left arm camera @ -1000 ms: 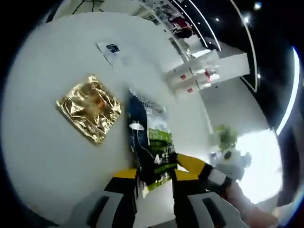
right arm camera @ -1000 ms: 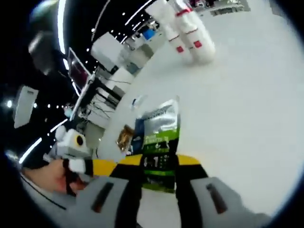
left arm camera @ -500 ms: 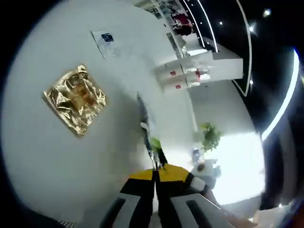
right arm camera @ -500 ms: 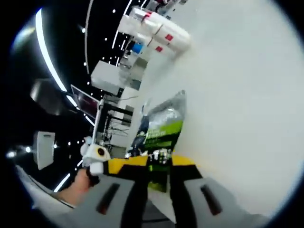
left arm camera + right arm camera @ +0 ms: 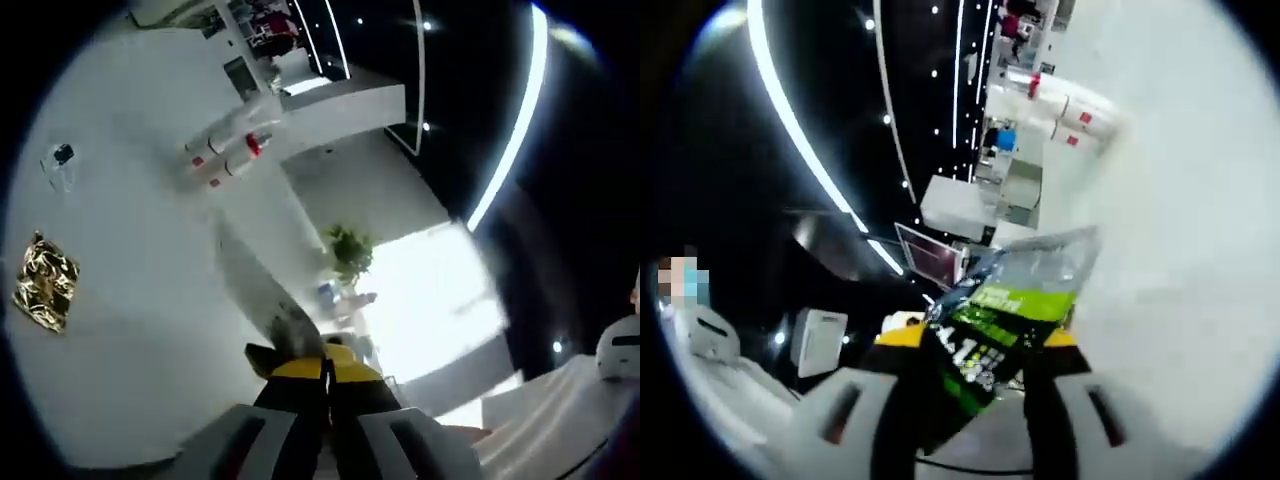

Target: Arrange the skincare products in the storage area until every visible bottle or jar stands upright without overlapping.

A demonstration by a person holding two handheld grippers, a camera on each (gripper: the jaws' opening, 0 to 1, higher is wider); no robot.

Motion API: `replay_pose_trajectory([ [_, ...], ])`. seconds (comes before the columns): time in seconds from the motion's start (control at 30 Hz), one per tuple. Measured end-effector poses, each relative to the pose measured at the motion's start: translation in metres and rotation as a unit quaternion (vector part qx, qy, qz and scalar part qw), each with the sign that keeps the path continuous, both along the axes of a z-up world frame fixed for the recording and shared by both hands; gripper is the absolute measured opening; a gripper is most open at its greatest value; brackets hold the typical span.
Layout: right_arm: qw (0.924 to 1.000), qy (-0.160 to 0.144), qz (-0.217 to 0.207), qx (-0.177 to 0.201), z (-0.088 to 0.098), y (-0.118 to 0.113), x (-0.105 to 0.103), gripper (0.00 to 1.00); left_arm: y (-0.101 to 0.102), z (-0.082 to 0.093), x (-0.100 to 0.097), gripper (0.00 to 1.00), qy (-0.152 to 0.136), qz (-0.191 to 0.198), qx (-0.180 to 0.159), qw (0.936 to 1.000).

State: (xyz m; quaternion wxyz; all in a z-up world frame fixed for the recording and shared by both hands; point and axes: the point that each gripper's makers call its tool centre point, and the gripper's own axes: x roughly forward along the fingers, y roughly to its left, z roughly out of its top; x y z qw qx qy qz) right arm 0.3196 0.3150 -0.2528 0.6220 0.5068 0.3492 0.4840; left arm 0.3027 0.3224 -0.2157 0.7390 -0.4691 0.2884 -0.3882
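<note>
While the flat green-and-dark-blue printed foil pouch (image 5: 1015, 305) is held up off the white counter (image 5: 130, 250), it is seen clamped between the closed jaws of the right hand-held gripper (image 5: 985, 355), its silver top edge tilted away. In the left gripper view the left hand-held gripper (image 5: 325, 375) is seen with its jaws pressed together on the same pouch, viewed edge-on as a thin grey sliver (image 5: 275, 310). A crumpled gold foil sachet (image 5: 42, 295) and a small clear packet with a dark label (image 5: 60, 160) lie flat on the counter, well apart; a cluster of white bottles with red marks (image 5: 225, 160) sits at the far edge. Judged advice: the pouch should be lowered base-first onto bare counter, clear of the sachet, and one grip released only once it is steadied.
</note>
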Motion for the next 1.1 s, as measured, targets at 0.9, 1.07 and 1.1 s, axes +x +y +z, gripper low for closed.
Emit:
replay_pose_trajectory([
  [0.9,0.9987,0.031,0.039,0.006,0.015,0.009,-0.014,0.13,-0.006,-0.01,-0.037,0.0,-0.002,-0.06,0.017,0.998],
  [1.07,0.9992,0.03,0.025,-0.005,0.008,0.005,-0.015,0.08,-0.009,-0.018,-0.042,0.0,0.022,-0.072,0.019,0.997],
  [1.1,0.9994,0.027,0.02,-0.008,0.008,0.004,-0.015,0.07,-0.01,-0.02,-0.043,0.0,0.03,-0.075,0.021,0.9965],
])
